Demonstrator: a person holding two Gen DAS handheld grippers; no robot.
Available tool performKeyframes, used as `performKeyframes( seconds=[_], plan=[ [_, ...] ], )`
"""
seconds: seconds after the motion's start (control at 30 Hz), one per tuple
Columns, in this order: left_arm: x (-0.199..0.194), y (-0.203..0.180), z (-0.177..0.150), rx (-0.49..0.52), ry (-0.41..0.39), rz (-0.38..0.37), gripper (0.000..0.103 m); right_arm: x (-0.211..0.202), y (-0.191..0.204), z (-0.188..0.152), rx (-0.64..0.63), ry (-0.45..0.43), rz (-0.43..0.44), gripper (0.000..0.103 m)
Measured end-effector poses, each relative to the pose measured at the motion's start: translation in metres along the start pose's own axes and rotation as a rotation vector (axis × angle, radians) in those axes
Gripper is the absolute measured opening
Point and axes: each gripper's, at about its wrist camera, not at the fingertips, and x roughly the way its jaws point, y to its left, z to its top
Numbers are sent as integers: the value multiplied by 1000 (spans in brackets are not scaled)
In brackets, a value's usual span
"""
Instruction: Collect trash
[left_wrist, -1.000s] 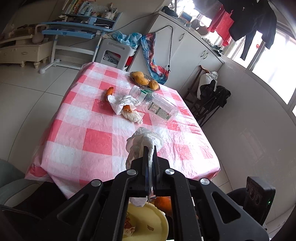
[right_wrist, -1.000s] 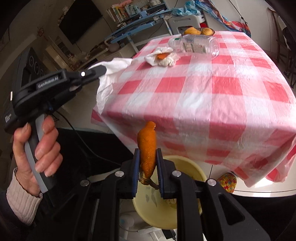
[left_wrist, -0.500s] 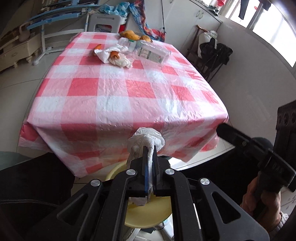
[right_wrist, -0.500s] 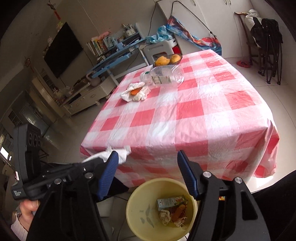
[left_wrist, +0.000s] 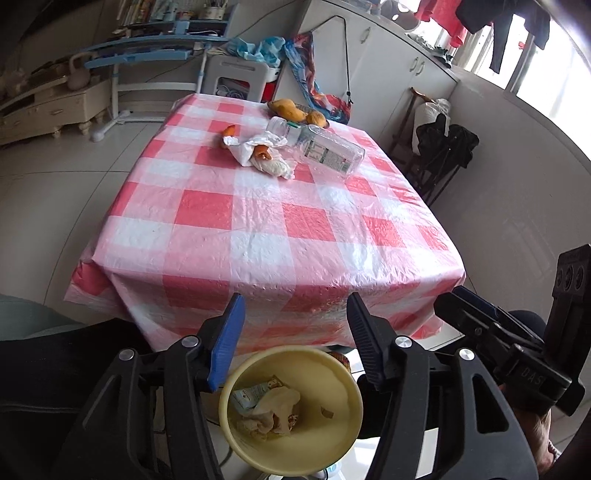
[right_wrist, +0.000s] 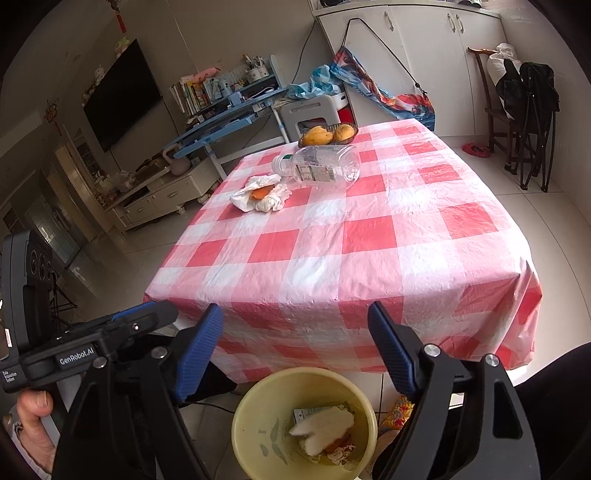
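Both grippers, left (left_wrist: 295, 339) and right (right_wrist: 295, 350), jaws just opened and empty, hang over one round yellow plastic bin (right_wrist: 255, 417); crumpled white tissue (right_wrist: 321, 424) inside

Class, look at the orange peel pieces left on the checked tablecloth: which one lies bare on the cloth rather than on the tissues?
The peel piece at the far left, beside the crumpled tissues; the other peel piece rests on them.

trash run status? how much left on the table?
Done: a tissue and scraps lie in the yellow bin. In hand: nothing; the left tool and right tool have just been opening and are empty. Left: the tissue wad with peel, a loose peel and the bottle.
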Motion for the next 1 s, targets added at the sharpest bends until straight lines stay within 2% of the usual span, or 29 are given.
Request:
performKeyframes(
  seconds=[0.4, 1.0],
  plan=[
    [-6, 11, 3, -49, -59, 45, 56, 3, 7, -3, -43, 16, -5, 78],
    [-8, 20, 4, -88, -83, 68, 61, 9, 22, -9, -122, 42, -20, 78]
  ],
)
